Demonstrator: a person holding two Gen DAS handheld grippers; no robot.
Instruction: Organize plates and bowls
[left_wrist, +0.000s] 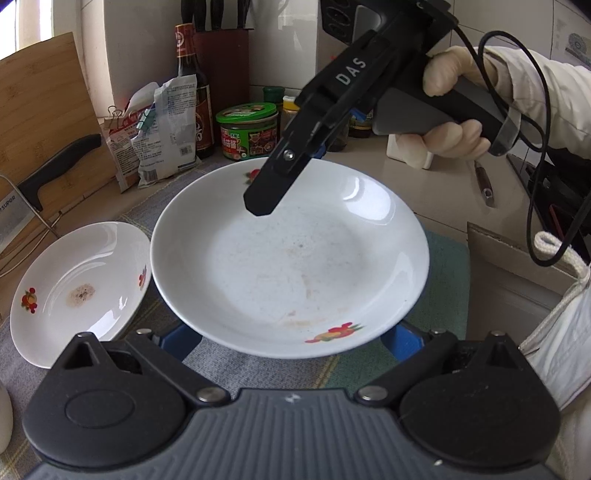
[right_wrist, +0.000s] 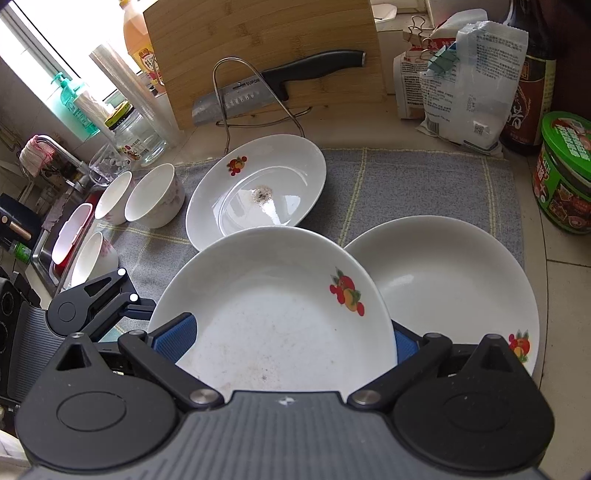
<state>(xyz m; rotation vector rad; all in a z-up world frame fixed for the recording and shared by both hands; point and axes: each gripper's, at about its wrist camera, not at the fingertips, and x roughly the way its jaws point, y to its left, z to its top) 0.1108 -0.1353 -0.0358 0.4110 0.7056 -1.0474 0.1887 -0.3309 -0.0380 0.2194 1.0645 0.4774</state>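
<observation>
Left wrist view: left gripper (left_wrist: 291, 343) spread wide, blue pads either side of the near rim of a large white plate (left_wrist: 288, 258) raised above the grey cloth (left_wrist: 236, 373); grip contact hidden under the rim, cannot tell if it holds. Right gripper (left_wrist: 262, 199), held by a gloved hand (left_wrist: 447, 110), hangs over the plate's far side; opening cannot be told. A stained plate (left_wrist: 74, 291) lies at the cloth's left edge. Right wrist view: right gripper (right_wrist: 291, 336) wide open, pads flanking the large white plate (right_wrist: 273, 310), which overlaps a plain plate (right_wrist: 450, 284) at the cloth's right edge. Stained plate (right_wrist: 258, 188) sits toward the far edge, 2 bowls (right_wrist: 155, 195) just left of it, left gripper (right_wrist: 92, 310) low left.
</observation>
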